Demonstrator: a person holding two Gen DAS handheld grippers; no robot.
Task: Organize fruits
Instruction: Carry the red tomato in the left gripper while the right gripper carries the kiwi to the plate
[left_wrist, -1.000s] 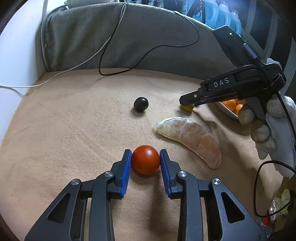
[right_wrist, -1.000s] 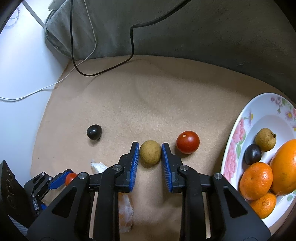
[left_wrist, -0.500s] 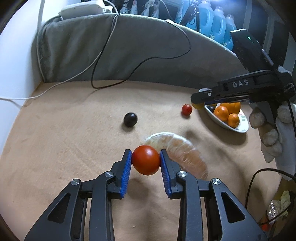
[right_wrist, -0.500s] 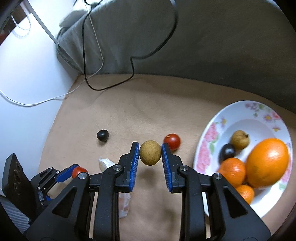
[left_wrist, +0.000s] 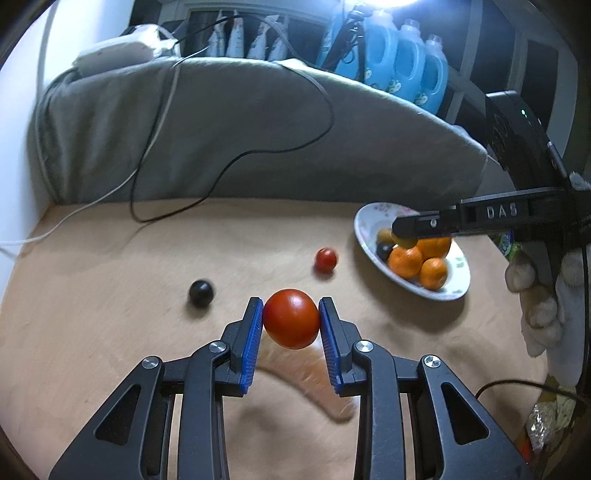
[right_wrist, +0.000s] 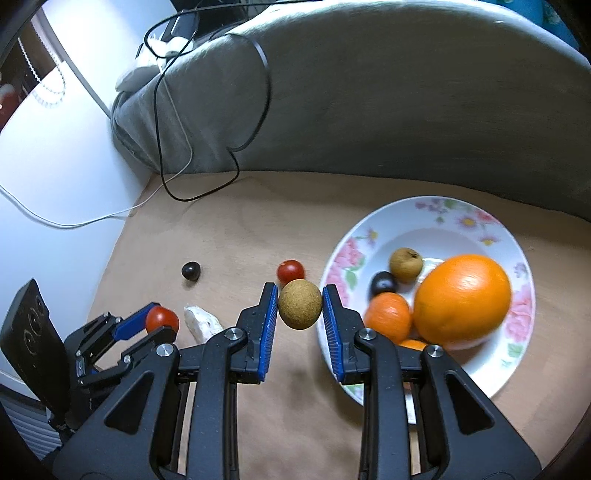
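My left gripper (left_wrist: 291, 319) clamps a round red tomato (left_wrist: 291, 318) between its blue pads, lifted clear of the tan cloth surface (left_wrist: 110, 295). My right gripper (right_wrist: 300, 304) pinches a round, rough tan-brown fruit (right_wrist: 299, 304) the same way, just beside the rim of the white flower-patterned plate (right_wrist: 436, 210). In the plate lie a large orange (right_wrist: 461, 297), a smaller mandarin (right_wrist: 388, 317), a dark plum-like fruit (right_wrist: 384, 283) and a second tan fruit (right_wrist: 406, 260). On the cloth, a second small red tomato (right_wrist: 291, 270) sits right behind the held tan fruit; a small black round fruit (right_wrist: 191, 271) lies well to its left, and a peeled pale citrus segment (right_wrist: 203, 323) lies between the two grippers. A grey cushion (right_wrist: 369, 92) draped with a black cable (right_wrist: 236, 147) and a white cable (left_wrist: 110, 192) bounds the far side. Compared with a second ago, both fruits have left the cloth and risen, and the plate now shows far more fully in both views.
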